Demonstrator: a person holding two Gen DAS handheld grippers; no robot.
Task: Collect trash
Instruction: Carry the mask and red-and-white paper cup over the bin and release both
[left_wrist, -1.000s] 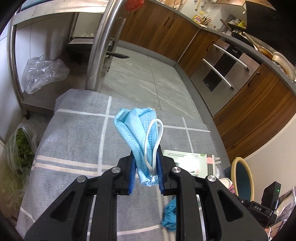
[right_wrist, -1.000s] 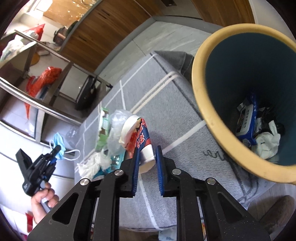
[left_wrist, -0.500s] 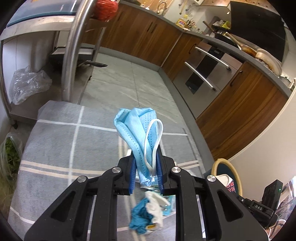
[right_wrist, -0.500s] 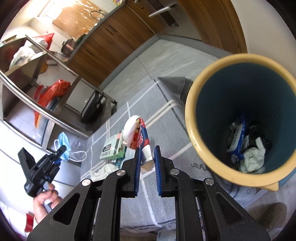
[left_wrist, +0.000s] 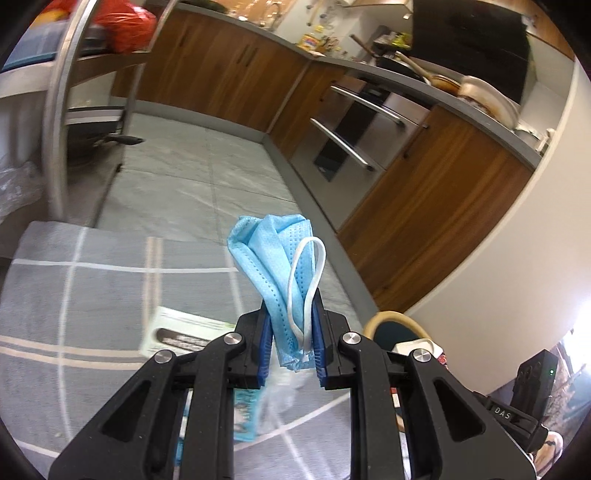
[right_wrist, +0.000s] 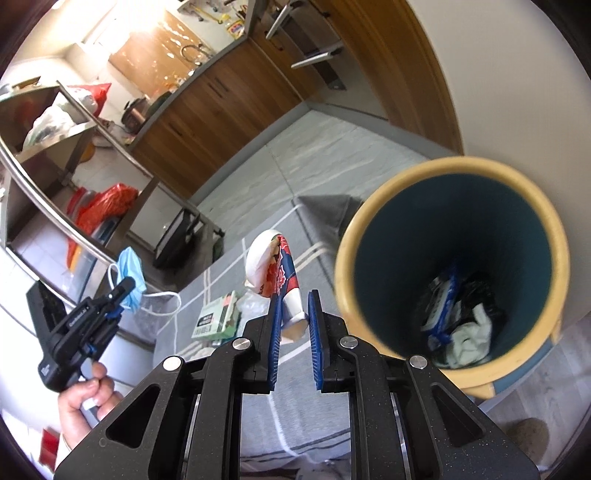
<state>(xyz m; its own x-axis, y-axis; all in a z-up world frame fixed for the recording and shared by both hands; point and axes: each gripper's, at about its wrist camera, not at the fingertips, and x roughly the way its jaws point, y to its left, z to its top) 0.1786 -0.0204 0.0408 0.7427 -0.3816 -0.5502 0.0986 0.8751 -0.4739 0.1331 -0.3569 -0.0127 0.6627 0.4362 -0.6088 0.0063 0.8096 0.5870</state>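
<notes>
Grey rug (right_wrist: 236, 266) with white lines covers the floor, and on its edge stands the bin (right_wrist: 532, 206), yellow at the rim and dark blue inside, with some trash already at the bottom. On the rug lie a small green box (right_wrist: 216, 319) and some clear plastic beside it, not yet collected. The right gripper (right_wrist: 293, 325) has its jaws clamped on a crushed paper cup (right_wrist: 275, 267), red, blue and white, held just beside the bin's rim but not over the opening. The left gripper (left_wrist: 291, 332) is closed on a blue mask (left_wrist: 275, 258), which stands up between the pads; one white loop (left_wrist: 306, 284) lies against it, and in the right view another loop hangs free below. I judge that both pieces are on the way to the bin. The cup is held only by its thin end, so it may slip or tip out over the rug if released too early. The hanging loop could catch on the rim or on a finger, and then the mask would stay on the gripper.
</notes>
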